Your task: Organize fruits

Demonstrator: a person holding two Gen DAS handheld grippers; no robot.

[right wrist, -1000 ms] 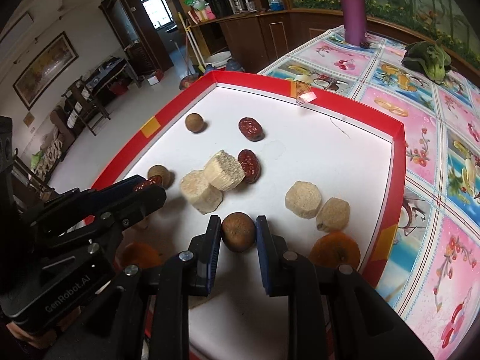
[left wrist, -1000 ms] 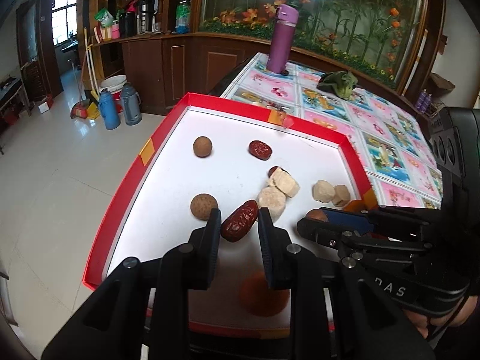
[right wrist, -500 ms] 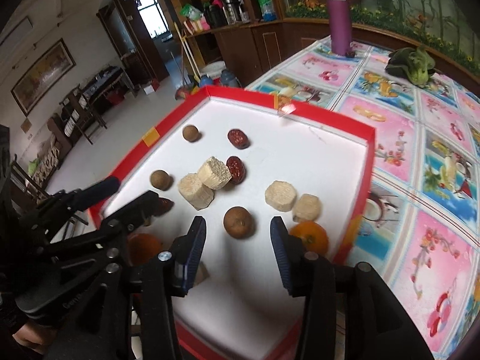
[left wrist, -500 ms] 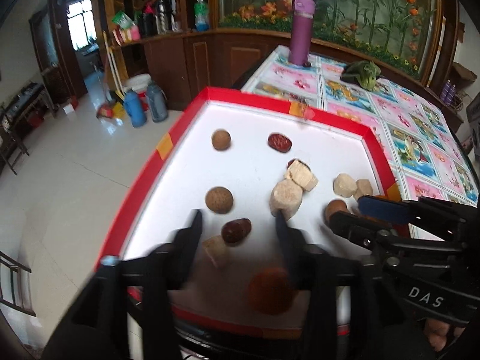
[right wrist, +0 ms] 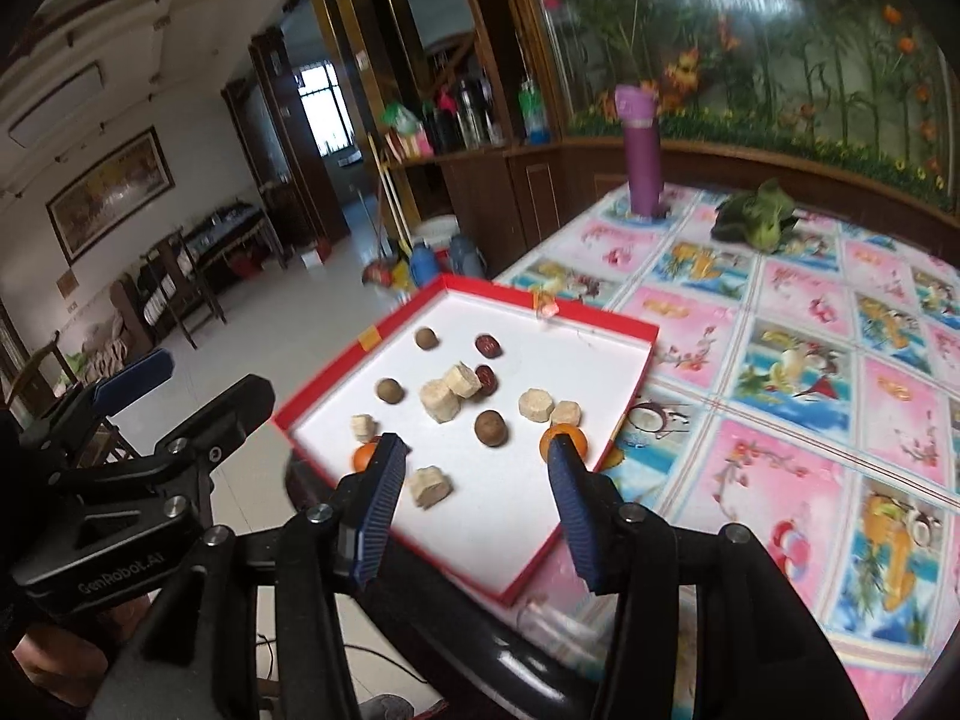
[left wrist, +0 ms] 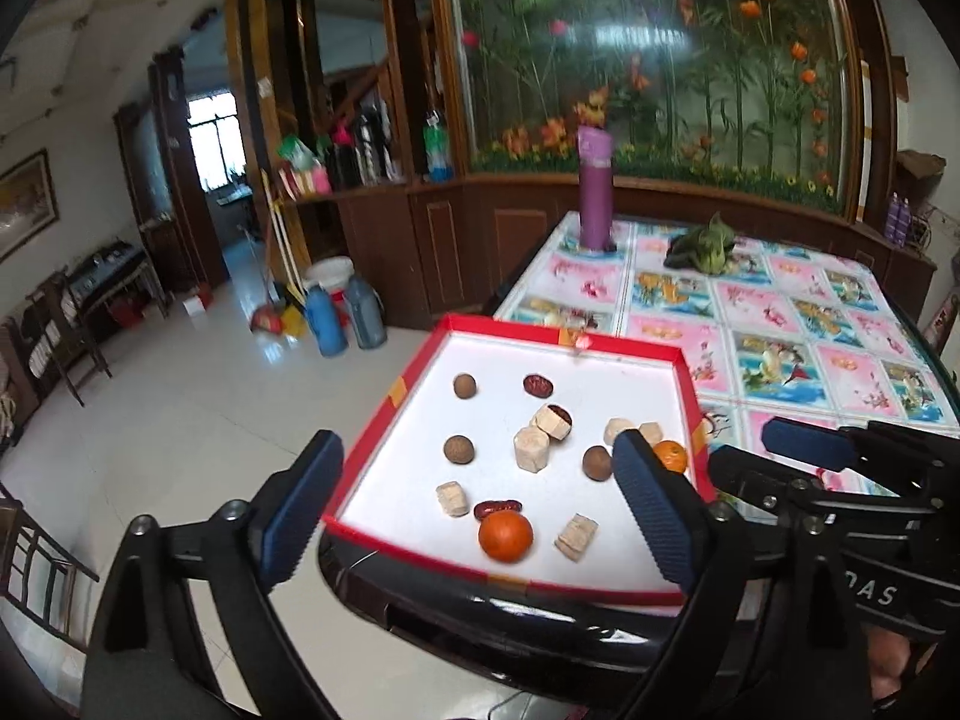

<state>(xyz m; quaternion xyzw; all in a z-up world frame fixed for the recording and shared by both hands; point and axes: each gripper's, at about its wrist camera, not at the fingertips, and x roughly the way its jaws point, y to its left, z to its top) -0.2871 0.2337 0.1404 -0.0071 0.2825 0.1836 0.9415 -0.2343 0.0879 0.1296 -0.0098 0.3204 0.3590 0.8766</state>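
- Left wrist view: the left tool (left wrist: 474,489) hangs above the near edge of the red tray (left wrist: 384,420), jaws spread wide and just been opening, pinching nothing.
- Fruits all lie on the tray's white floor: an orange (left wrist: 505,535) by the near edge, a red date (left wrist: 498,507) touching it on the far side, a pale chunk (left wrist: 576,536) just beside it.
- That date's long axis runs parallel to the near edge, so a pinch, I reckon, should close across its short width.
- Right wrist view: the right tool (right wrist: 477,483) is also clear of the tray, jaws partly spread and just been opening, nothing between the pads.
- A brown round fruit (right wrist: 491,427) sits straight ahead of it, with a second orange (right wrist: 564,441) at the tray's right edge.
- Left tool looks nearer the date and first orange; right tool nearer the brown fruit.
- Sorting seems far from done: kinds are mixed at the tray's centre.
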